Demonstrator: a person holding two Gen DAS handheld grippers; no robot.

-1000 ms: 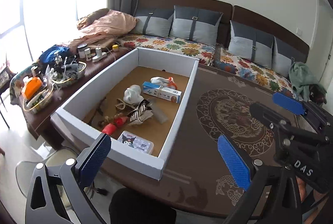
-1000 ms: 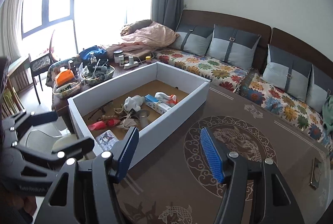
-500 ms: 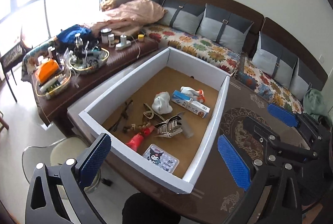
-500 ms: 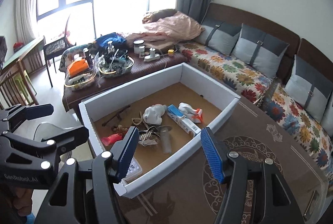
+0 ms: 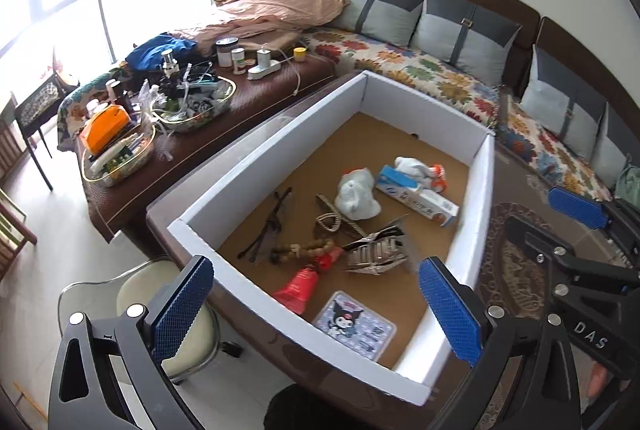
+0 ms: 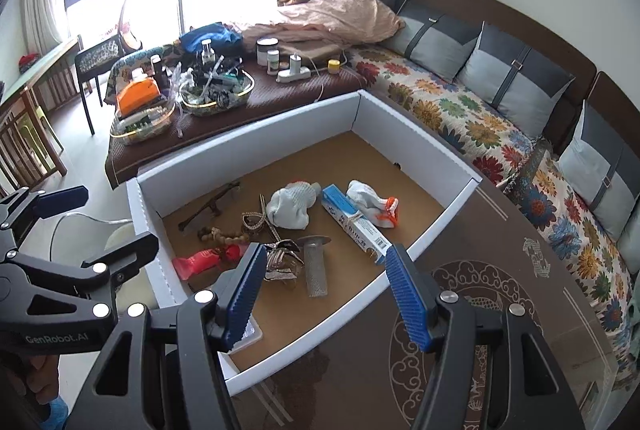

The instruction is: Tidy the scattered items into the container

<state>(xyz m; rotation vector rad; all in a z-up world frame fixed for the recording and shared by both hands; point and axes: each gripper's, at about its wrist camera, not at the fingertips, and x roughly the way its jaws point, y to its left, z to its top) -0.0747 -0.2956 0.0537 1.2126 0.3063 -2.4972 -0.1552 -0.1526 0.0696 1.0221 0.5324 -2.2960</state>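
Viewpoint change over the last second: swung from a low angle across the counter (image 6: 500, 290) to nearly straight down into the white cardboard box (image 5: 478, 202), in both wrist views. Left claw (image 5: 316, 286) released, pads wide apart, nothing between them, now hanging above the box's near end. Right claw (image 6: 326, 270) likewise released and empty, hovering over the near corner on the counter side. Nothing inside appears to have shifted across the three frames, only the cameras. Contents, all resting on the brown floor of the box: toothpaste carton (image 5: 416, 196), balled white sock (image 5: 356, 196) touching its end, second sock with orange trim (image 5: 420, 168) just behind, dark glasses (image 5: 268, 226), wooden bead string (image 5: 308, 252), red packet (image 5: 298, 288), metal hair clip (image 5: 374, 254), mesh tube (image 6: 316, 266) beside the clip, cartoon-print card (image 5: 354, 324) nearest the front wall. Visible stretch of counter beside the box showing only its printed pattern, no loose items; far end partly hidden behind the right claw in the left view, so can't rule out a straggler there. Reads as a final check pass over the container rather than an approach to a pick. Judging task essentially complete, pending that unseen patch.
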